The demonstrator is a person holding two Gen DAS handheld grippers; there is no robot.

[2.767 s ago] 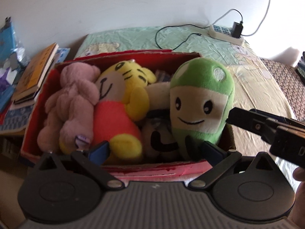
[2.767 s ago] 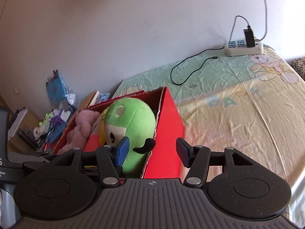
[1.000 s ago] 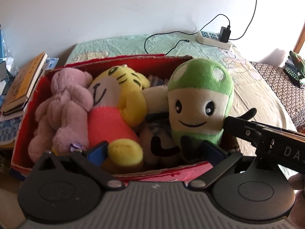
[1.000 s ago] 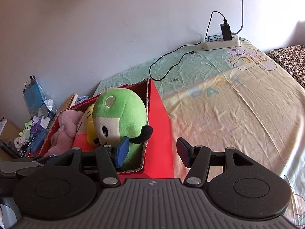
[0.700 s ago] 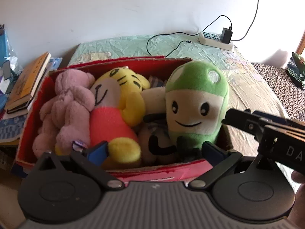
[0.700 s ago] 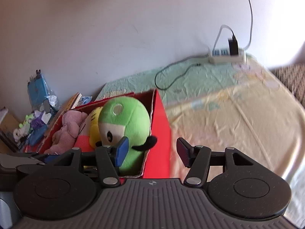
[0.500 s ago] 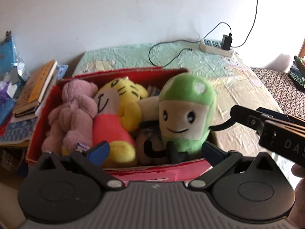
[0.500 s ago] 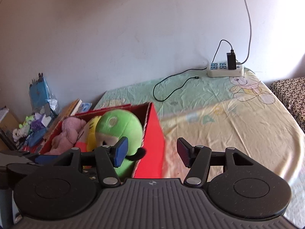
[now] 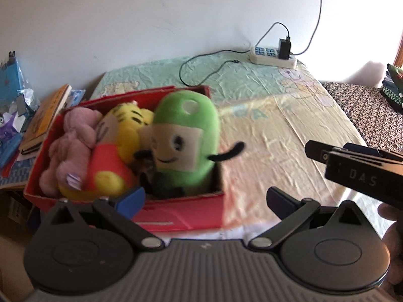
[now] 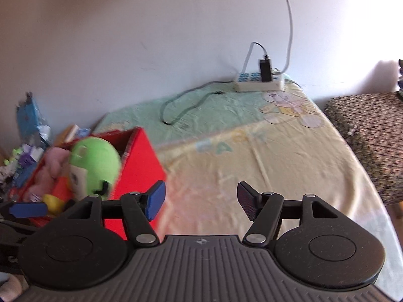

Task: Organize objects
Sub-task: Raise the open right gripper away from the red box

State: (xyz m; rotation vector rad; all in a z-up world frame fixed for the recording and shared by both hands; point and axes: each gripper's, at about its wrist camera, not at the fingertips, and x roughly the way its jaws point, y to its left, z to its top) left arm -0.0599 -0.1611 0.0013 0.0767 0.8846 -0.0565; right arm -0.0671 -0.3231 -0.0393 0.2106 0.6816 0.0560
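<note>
A red cardboard box sits on the bed's left side, packed with plush toys. A green mushroom plush stands upright at its right end, beside a yellow tiger plush and a pink plush. My left gripper is open, hanging in front of the box's near right corner with nothing between its fingers. My right gripper is to the right of the box over the bedsheet; its jaws are opening and nothing is between them.
The bed has a yellow and green cartoon sheet. A power strip with a black cable lies at the far edge by the wall. Books and clutter sit left of the box. A patterned surface borders the right.
Both grippers have drawn back and to the right, away from the box. The right gripper's jaws have spread wider. The box and its plush toys now sit further left in both views.
</note>
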